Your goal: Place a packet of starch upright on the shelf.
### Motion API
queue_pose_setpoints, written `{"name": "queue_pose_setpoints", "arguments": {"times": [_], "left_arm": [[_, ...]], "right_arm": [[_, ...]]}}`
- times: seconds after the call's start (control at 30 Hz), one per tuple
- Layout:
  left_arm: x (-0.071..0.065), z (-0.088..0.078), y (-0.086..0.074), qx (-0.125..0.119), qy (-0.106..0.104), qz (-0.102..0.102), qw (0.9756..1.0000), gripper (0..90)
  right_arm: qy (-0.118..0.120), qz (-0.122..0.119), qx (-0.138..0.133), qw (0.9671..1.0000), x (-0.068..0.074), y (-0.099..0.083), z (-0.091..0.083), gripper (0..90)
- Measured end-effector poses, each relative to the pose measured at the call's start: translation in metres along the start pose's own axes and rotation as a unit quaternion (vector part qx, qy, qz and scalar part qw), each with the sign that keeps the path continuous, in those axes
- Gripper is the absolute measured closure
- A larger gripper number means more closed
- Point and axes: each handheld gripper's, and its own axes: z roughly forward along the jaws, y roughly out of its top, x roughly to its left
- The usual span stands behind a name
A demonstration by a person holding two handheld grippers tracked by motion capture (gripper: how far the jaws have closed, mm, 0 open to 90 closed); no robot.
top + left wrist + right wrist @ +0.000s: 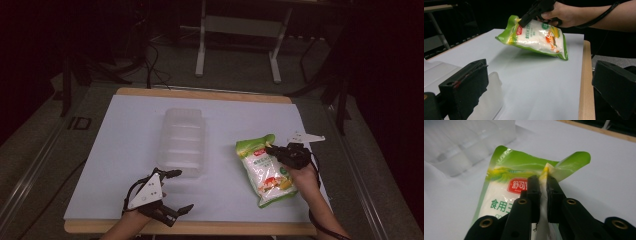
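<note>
the right gripper [543,185] pinched the bag [265,172] by a fold near its top. green-edged pouch, white grains inside, hung tilted above the table [125,150]; left gripper [175,192] gaped, holding nothing

One bag [264,171], one plastic container [182,141]

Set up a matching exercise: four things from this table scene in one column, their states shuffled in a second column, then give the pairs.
1. right gripper
2. left gripper
3. green bag
4. clear plastic container

a. jaws wide open, holding nothing
b. resting on the white sheet, untouched
c. pinching a fold of film
d. hanging tilted above the table

Pairs: 1-c, 2-a, 3-d, 4-b
</note>
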Motion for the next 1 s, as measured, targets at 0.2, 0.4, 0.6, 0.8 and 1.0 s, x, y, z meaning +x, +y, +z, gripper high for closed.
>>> {"name": "queue_pose_setpoints", "arguments": {"times": [0.2,0.4,0.6,0.8,1.0], "left_arm": [[0.000,0.001,0.000,0.000,-0.001,0.000,1.0000,0.9],[0.000,0.000,0.001,-0.002,0.003,0.000,1.0000,0.9],[0.003,-0.001,0.004,-0.007,0.022,-0.007,0.9997,0.9],[0.002,0.002,0.012,-0.011,0.032,-0.023,0.9992,0.9],[-0.001,0.006,0.025,-0.020,0.037,-0.023,0.9989,1.0]], "right_arm": [[0.012,-0.004,-0.021,0.9997,0.009,0.006,-0.009,84.0],[0.014,-0.018,-0.041,0.9989,0.020,0.015,-0.018,84.1],[0.011,-0.022,-0.070,0.9972,0.026,0.025,-0.032,84.2],[0.013,-0.025,-0.108,0.9938,0.035,0.037,-0.053,84.3],[0.013,-0.029,-0.147,0.9886,0.045,0.046,-0.073,84.3]]}}
